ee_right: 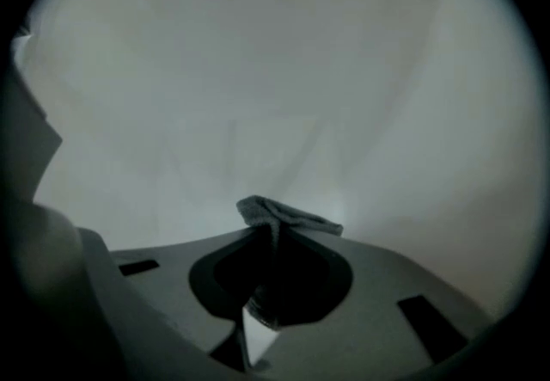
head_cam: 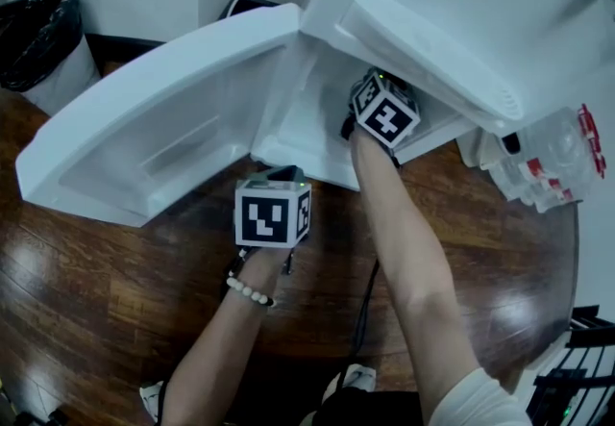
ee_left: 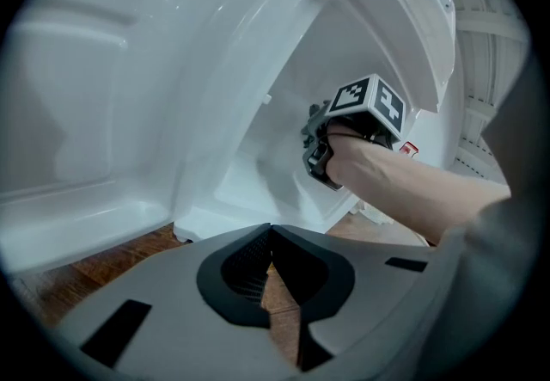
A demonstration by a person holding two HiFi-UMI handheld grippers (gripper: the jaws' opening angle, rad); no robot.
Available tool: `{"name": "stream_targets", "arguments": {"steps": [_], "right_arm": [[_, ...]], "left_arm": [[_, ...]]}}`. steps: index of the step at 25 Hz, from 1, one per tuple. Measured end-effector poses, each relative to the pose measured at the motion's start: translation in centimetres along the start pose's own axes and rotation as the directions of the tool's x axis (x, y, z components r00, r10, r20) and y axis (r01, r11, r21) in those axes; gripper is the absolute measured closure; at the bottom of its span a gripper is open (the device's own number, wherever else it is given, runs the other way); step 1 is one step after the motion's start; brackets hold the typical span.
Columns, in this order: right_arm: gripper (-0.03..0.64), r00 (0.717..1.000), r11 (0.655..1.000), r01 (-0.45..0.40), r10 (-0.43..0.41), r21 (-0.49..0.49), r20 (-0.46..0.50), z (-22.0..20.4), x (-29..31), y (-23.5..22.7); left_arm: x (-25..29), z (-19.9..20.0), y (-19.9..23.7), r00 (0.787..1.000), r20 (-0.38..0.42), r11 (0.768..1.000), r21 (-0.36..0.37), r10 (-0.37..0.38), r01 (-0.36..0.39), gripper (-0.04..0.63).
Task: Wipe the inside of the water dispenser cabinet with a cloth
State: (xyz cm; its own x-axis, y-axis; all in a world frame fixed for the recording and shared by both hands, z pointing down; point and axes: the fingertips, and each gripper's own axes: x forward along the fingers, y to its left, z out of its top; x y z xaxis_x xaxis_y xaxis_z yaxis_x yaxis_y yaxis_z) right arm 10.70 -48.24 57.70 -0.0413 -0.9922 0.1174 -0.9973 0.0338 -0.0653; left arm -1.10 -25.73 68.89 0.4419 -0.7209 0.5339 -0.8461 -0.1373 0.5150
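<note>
The white water dispenser (head_cam: 452, 20) stands with its lower cabinet door (head_cam: 144, 131) swung open to the left. My right gripper (head_cam: 375, 89) reaches into the cabinet (head_cam: 312, 121), its jaws hidden under the dispenser's front. In the right gripper view it (ee_right: 273, 231) is shut on a grey cloth (ee_right: 288, 216), close to the pale inner wall (ee_right: 284, 78). My left gripper (head_cam: 279, 174) hovers outside, just before the cabinet's bottom edge. Its jaws (ee_left: 271, 231) meet at the tips, shut on nothing. The left gripper view also shows the right gripper (ee_left: 322, 147) inside the cabinet (ee_left: 258, 173).
A bin with a black bag (head_cam: 38, 35) stands at the back left. Clear plastic containers (head_cam: 548, 160) sit to the right of the dispenser. A black rack (head_cam: 581, 366) is at the bottom right. Brown wooden floor (head_cam: 96, 318) lies below.
</note>
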Motion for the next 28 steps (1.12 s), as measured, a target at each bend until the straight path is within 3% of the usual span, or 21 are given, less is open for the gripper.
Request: {"name": "stream_targets", "arguments": {"steps": [3, 5, 11, 19, 21, 24, 28], "right_arm": [[0.575, 0.999, 0.997, 0.039, -0.039, 0.07, -0.002, 0.2, -0.2, -1.1], [0.577, 0.997, 0.991, 0.054, -0.047, 0.123, -0.059, -1.4, 0.2, -1.6], [0.577, 0.974, 0.985, 0.091, -0.057, 0.149, -0.22, -7.2, 0.7, -2.5], [0.577, 0.991, 0.978, 0.037, -0.008, 0.207, -0.135, -7.6, -3.4, 1.5], [0.577, 0.987, 0.969, 0.069, -0.032, 0.237, -0.157, -8.4, -3.5, 1.2], [0.575, 0.971, 0.931, 0.182, -0.12, 0.315, -0.205, -9.3, -2.8, -1.2], [0.575, 0.959, 0.918, 0.263, -0.215, 0.295, -0.187, -8.2, -2.5, -3.3]], "left_arm": [[-0.1, -0.2, -0.3, 1.0, -0.003, 1.0, 0.006, -0.004, 0.004, 0.599], [-0.2, -0.2, -0.3, 1.0, -0.003, 1.0, 0.003, -0.001, 0.001, 0.599], [-0.5, -0.3, -0.1, 1.0, -0.003, 1.0, 0.004, 0.0, 0.0, 0.599], [-1.2, -0.5, -0.2, 1.0, 0.003, 1.0, 0.002, -0.008, 0.008, 0.599], [-1.5, -0.7, 0.0, 1.0, 0.001, 1.0, -0.002, -0.006, 0.006, 0.599], [-2.0, -0.9, 0.4, 1.0, 0.0, 1.0, -0.006, -0.001, 0.001, 0.598], [-2.7, -0.9, 1.1, 1.0, 0.004, 1.0, -0.013, 0.004, -0.004, 0.599]]}}
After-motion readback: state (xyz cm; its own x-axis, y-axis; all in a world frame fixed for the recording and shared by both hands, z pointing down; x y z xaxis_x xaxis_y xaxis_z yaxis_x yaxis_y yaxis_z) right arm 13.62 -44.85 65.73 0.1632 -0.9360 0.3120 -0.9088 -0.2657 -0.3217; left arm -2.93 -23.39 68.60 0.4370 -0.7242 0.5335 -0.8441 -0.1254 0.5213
